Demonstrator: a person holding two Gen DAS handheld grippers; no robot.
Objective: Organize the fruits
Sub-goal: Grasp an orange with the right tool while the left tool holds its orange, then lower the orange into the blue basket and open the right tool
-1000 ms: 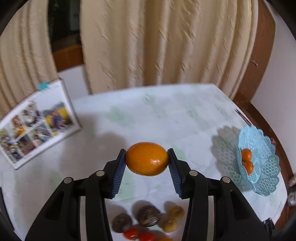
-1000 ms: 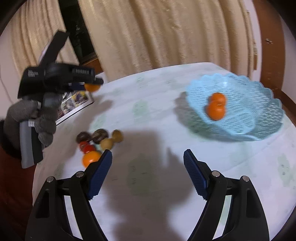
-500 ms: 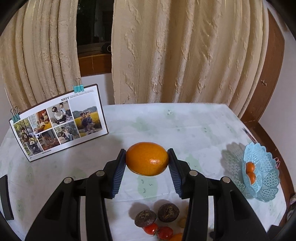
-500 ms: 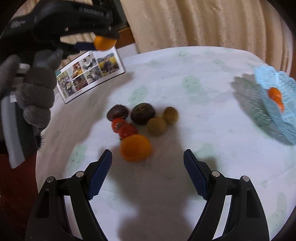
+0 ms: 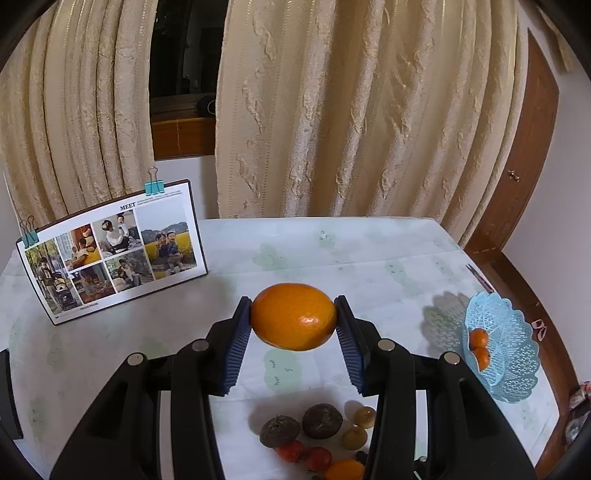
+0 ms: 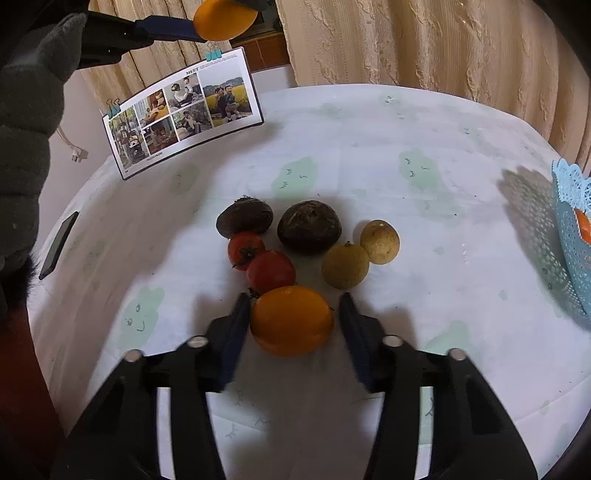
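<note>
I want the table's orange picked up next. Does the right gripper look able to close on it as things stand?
Probably yes. The right gripper is open with the round orange fruit already between its fingers. Only a red tomato touches the orange's far left side, apparently beyond the fingertips.

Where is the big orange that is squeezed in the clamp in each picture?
Left wrist view: the round orange fruit sits in the middle, held up over the table between the blue fingers of the left gripper.
Right wrist view: the same orange is at the top edge, left of middle, high up.
Shared landmark: the standing photo collage board with teal clips.
</note>
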